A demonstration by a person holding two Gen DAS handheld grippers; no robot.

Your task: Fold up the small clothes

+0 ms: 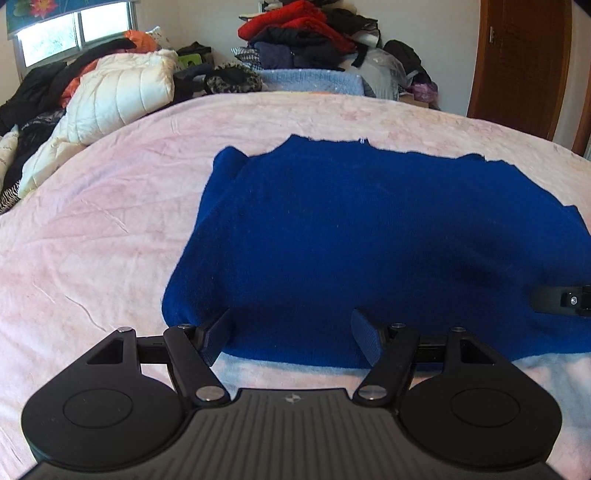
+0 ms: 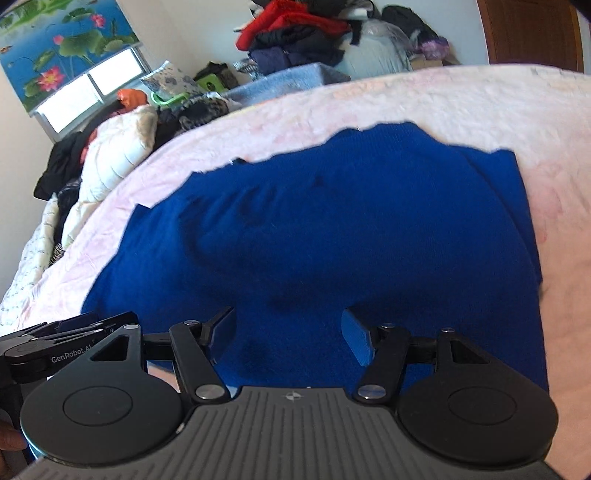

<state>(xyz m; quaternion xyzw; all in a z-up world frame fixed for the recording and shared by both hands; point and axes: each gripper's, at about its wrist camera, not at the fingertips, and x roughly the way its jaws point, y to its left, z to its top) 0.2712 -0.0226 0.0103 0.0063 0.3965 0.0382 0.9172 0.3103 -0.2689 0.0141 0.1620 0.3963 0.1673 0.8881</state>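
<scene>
Far left: heaped white quilted duvet (image 1: 122, 96) and dark clothes along the bed's edge, under the window (image 1: 74, 33). Nearer centre: pink bedspread (image 1: 92, 221), wrinkled, bearing the blue sweater (image 1: 369, 240), spread flat with its left sleeve seemingly tucked in along the side. Left gripper (image 1: 291, 334) low at the sweater's near hem, jaws wide apart, pads resting at the fabric edge, nothing pinched between them. Further right: right gripper (image 2: 290, 330) over the same near hem, jaws equally spread, gripping nothing; right side of the garment apparently folded in too, though blur hides the detail. Behind, piled clothes (image 2: 295, 29) and a brown door (image 1: 517, 62). By judgement, roughly midway: sides narrowed into a rectangle, hem not yet seized, lengthwise fold toward the collar left to do, then smoothing.
</scene>
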